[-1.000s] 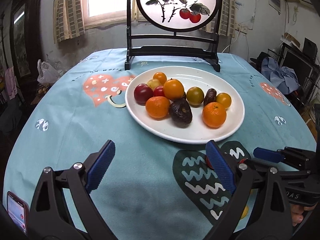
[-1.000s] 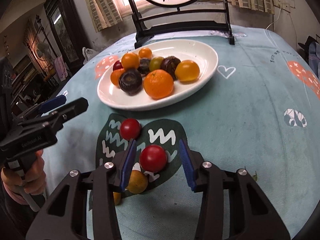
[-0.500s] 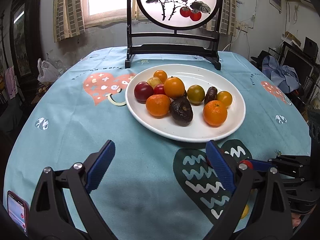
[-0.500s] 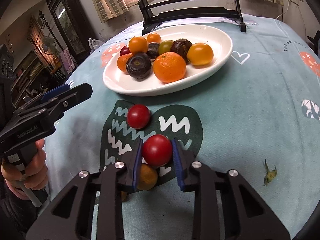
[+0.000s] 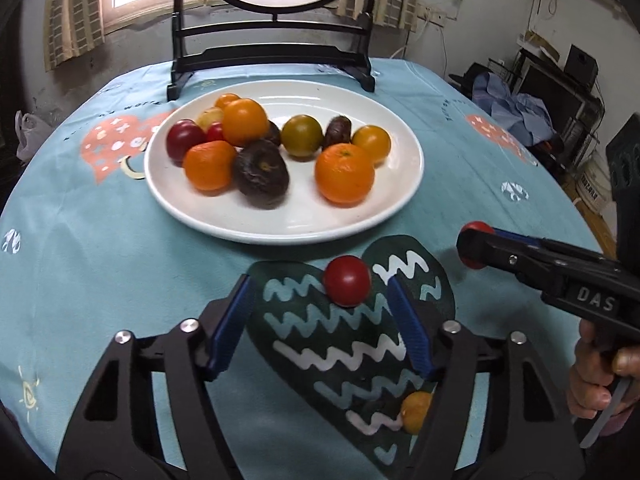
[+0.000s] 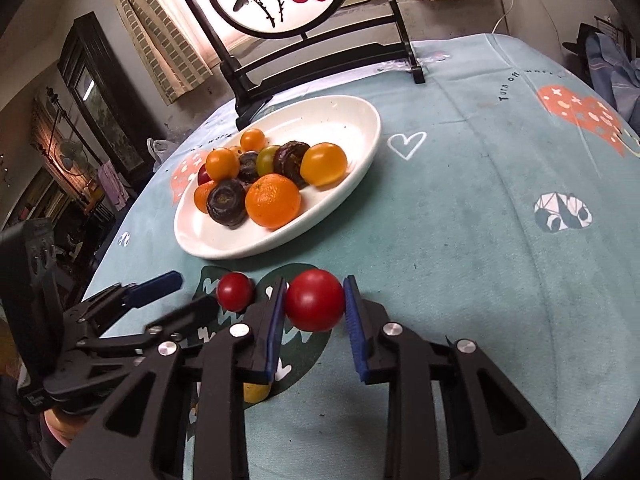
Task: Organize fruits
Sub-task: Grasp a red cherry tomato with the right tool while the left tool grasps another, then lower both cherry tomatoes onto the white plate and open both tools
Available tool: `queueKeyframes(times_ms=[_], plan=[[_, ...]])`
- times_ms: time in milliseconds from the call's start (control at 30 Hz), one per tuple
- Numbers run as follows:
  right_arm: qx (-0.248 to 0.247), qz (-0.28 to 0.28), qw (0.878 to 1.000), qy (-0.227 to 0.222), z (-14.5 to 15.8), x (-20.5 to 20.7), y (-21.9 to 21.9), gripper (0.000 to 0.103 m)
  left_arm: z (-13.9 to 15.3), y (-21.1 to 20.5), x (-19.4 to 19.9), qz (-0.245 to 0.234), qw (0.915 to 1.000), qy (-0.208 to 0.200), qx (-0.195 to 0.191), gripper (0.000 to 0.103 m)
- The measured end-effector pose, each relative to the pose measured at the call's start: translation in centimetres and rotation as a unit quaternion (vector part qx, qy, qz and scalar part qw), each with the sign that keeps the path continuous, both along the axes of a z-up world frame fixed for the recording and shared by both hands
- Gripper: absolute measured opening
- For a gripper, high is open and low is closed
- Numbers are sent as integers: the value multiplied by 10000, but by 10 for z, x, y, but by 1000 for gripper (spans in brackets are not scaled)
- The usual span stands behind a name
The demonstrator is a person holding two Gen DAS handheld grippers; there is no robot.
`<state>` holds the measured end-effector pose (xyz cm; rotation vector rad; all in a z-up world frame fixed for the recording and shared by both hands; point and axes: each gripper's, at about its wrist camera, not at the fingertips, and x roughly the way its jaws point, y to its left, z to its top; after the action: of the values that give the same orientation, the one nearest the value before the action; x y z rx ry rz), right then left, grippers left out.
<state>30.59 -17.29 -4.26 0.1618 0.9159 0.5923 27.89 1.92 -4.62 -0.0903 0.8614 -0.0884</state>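
Observation:
A white plate (image 5: 280,224) (image 6: 360,136) holds several oranges, tomatoes and dark fruits. My right gripper (image 6: 314,304) is shut on a red tomato (image 6: 315,299) and holds it above the cloth; it shows at the right of the left wrist view (image 5: 474,245). My left gripper (image 5: 320,320) is open, with a second red tomato (image 5: 347,281) (image 6: 235,291) on the dark heart print between its fingertips, nearer the right one. A small orange fruit (image 5: 416,411) (image 6: 256,391) lies on the cloth by the left gripper's right finger.
A black-framed round painted screen (image 5: 276,52) (image 6: 320,56) stands behind the plate. The round table has a teal printed cloth (image 5: 80,240). Cluttered furniture sits off the table's right (image 5: 560,92).
My right gripper closed on the red tomato and lifted it off the cloth toward the plate. My left gripper moved forward and right, and now straddles the second red tomato.

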Motion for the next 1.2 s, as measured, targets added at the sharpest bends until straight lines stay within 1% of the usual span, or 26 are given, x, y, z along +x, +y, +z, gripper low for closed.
queueKeyframes(times_ms=[133, 267, 300, 433, 500, 633, 767, 833, 967, 1067, 1133, 1200], plan=[[6, 30, 10000, -38, 3, 0, 1, 29, -8, -12, 11, -54, 9998, 123, 165, 62], [21, 48, 10000, -73, 5, -1, 1, 29, -13, -16, 18, -18, 9993, 194, 313, 54], [16, 45, 10000, -86, 5, -1, 1, 29, -14, -15, 20, -18, 9993, 217, 315, 50], [16, 53, 9999, -96, 6, -1, 1, 29, -16, -18, 22, -37, 9989, 228, 402, 41], [6, 56, 9999, -88, 5, -1, 1, 29, -15, -20, 20, -117, 9990, 213, 375, 29], [-21, 75, 9999, -76, 4, 0, 2, 29, -13, -21, 14, -165, 9988, 194, 412, 28], [-80, 130, 9998, -84, 1, -1, 5, 29, -5, -18, 4, -156, 9992, 76, 348, 28], [-94, 198, 9997, -116, 1, -3, 8, 29, 2, -15, -2, -144, 9996, -37, 259, 28], [19, 375, 9983, -449, 12, -11, 14, 29, 21, -2, -12, -62, 9995, -321, -33, 28], [156, 370, 9962, -773, 27, -11, 18, 29, 40, 16, -4, 237, 9980, -585, -94, 28], [208, 349, 9947, -947, 37, -2, 27, 29, 50, 31, 11, 450, 9966, -638, -246, 28], [139, 341, 9937, -1055, 43, 13, 40, 29, 55, 41, 29, 626, 9952, -695, -273, 28]])
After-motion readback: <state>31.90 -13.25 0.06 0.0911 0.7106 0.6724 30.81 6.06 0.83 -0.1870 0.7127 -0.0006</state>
